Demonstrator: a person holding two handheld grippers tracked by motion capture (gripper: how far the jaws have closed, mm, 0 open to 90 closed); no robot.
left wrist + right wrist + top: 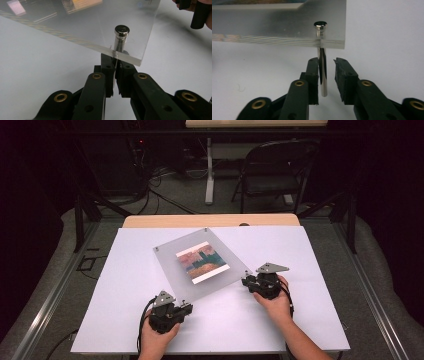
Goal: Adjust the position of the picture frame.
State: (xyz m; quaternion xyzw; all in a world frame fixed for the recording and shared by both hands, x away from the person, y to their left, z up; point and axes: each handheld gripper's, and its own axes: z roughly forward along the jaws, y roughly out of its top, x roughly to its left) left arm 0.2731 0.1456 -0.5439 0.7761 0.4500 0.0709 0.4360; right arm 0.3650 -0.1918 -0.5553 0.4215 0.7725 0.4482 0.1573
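A clear acrylic panel (172, 270) with a colourful picture (202, 262) inside lies askew on the white table (300, 310). My left gripper (186, 306) is at the panel's near corner. In the left gripper view its jaws (116, 63) are shut on the metal post (121, 37) that runs through that corner of the panel (87, 22). My right gripper (246, 281) is at the right corner. In the right gripper view a long metal pin (322, 75) hangs from the panel (274, 22) between the jaws of this gripper (327, 70). It rests against the left pad, and a gap separates it from the right pad.
A wooden tabletop strip (210, 221) shows behind the white sheet. A dark folding chair (275, 170) and cables stand on the floor beyond. The person's other hand and gripper (197, 10) appear at the top right of the left gripper view.
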